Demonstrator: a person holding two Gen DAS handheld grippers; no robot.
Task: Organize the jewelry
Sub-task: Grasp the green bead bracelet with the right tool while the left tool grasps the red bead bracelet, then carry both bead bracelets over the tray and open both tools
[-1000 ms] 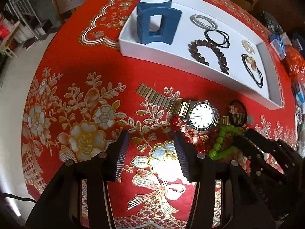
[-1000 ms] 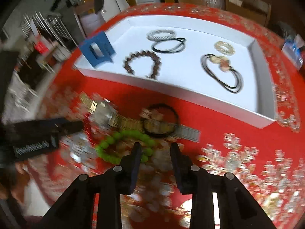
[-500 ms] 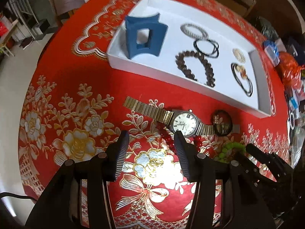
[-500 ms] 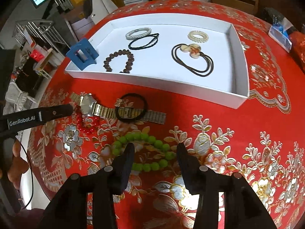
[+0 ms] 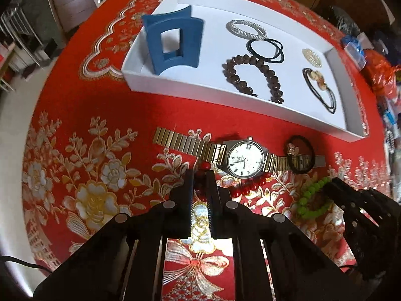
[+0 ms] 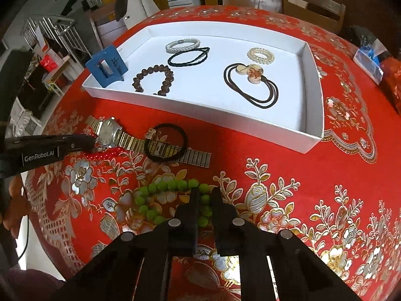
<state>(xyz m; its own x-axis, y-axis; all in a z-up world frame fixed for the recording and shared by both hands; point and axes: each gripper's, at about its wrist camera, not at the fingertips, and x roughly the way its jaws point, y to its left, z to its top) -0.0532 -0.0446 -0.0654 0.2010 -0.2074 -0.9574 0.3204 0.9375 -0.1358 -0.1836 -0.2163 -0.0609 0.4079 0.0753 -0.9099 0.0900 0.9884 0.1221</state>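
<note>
Both grippers are closing at once, where half a second ago their jaws stood wide. Left gripper (image 5: 200, 188) is pinching down on the red bead bracelet (image 5: 250, 185), whose beads sit between the pads just on my side of the watch (image 5: 244, 156); I judge the grip nearly made, though the fingers hide the contact itself. Right gripper (image 6: 205, 200) is closing on the green bead bracelet (image 6: 160, 190), with beads showing between its pads, nearer me than the watch and to its right. Since a second ago the left gripper has slid in toward the watch, and the right has settled over the green loop. The watch lies flat on the red table (image 5: 100, 115) with its gold band stretched out, and a black hair tie (image 5: 300, 158) rests across the band's right end. Beyond the watch stands the white tray (image 5: 200, 92), already holding a blue hair clip (image 5: 173, 47), a brown bead bracelet (image 5: 253, 77) and several ties. To my mind two pieces are now ready to lift into that tray together, leaving the watch and the black hair tie to follow.
</note>
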